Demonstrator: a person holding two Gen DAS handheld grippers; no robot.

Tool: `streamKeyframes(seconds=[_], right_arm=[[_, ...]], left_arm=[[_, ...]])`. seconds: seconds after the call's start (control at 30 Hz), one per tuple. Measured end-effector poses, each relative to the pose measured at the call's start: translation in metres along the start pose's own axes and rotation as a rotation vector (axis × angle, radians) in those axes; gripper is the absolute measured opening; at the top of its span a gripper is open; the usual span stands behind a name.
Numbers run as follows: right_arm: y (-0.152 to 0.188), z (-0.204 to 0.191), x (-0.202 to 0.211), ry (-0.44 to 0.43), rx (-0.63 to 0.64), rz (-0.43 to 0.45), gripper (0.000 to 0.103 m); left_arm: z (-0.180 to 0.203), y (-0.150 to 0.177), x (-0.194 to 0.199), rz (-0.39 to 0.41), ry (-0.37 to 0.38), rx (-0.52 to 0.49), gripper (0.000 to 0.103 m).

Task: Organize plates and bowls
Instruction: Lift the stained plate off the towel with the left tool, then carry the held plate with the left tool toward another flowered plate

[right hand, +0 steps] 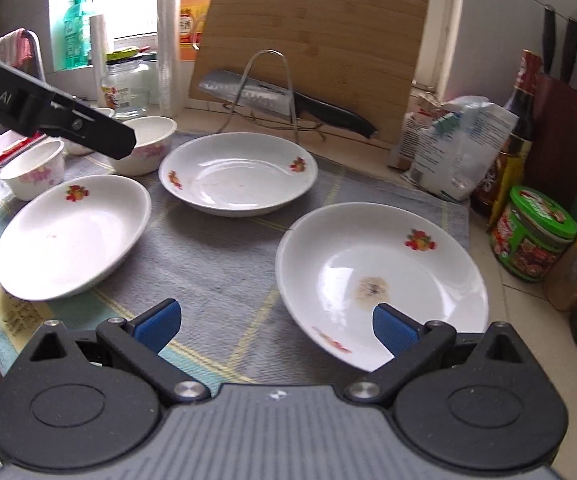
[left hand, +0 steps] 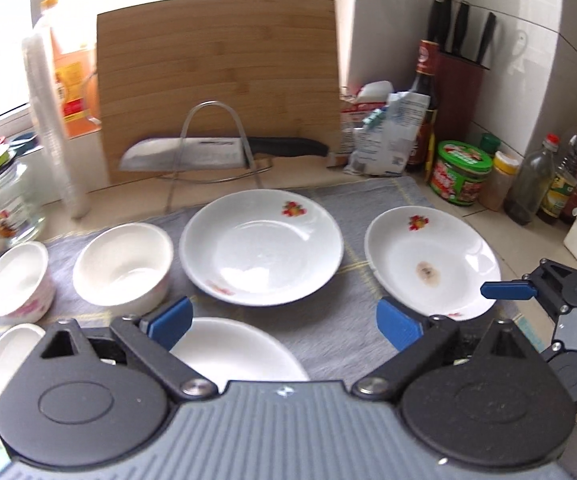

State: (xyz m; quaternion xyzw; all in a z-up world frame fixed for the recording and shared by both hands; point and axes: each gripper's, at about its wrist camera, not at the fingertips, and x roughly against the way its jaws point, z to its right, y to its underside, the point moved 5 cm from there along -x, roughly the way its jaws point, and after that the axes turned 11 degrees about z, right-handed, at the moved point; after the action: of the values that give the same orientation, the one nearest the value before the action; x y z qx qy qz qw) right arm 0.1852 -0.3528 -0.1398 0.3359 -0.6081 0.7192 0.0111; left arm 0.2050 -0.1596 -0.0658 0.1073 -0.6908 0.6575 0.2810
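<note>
1. Your left gripper [left hand: 284,324] points down at a slant, its blue pads [left hand: 172,320] spread wide with nothing between them.
2. Your right gripper [right hand: 276,326] is tilted down likewise, jaws wide apart and gripping nothing.

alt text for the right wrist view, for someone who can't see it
The open right gripper hovers over a grey cloth holding three white floral plates; the nearest plate has a brown stain. Small bowls sit at the back left beside the left gripper, with a cutting board and knife behind.
</note>
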Motion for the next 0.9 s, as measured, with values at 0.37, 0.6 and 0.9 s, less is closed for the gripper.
streamKeyframes(seconds=[0.37,0.6,0.9], right_arm=[[-0.002,-0.071,-0.003,0.014,-0.132,-0.028,0.103],[-0.004,-0.114,-0.003,0.104,-0.116,-0.042,0.103],[0.003,-0.160,-0.003,0.108,-0.086,-0.053,0.103]], left_arm=[[-0.069,0.036,0.037,-0.012,0.021,0.001,0.099],[-0.100,0.049,0.045,-0.024,0.112,-0.034,0.099],[-0.121,0.062,0.035,-0.076,0.264,-0.115,0.099]])
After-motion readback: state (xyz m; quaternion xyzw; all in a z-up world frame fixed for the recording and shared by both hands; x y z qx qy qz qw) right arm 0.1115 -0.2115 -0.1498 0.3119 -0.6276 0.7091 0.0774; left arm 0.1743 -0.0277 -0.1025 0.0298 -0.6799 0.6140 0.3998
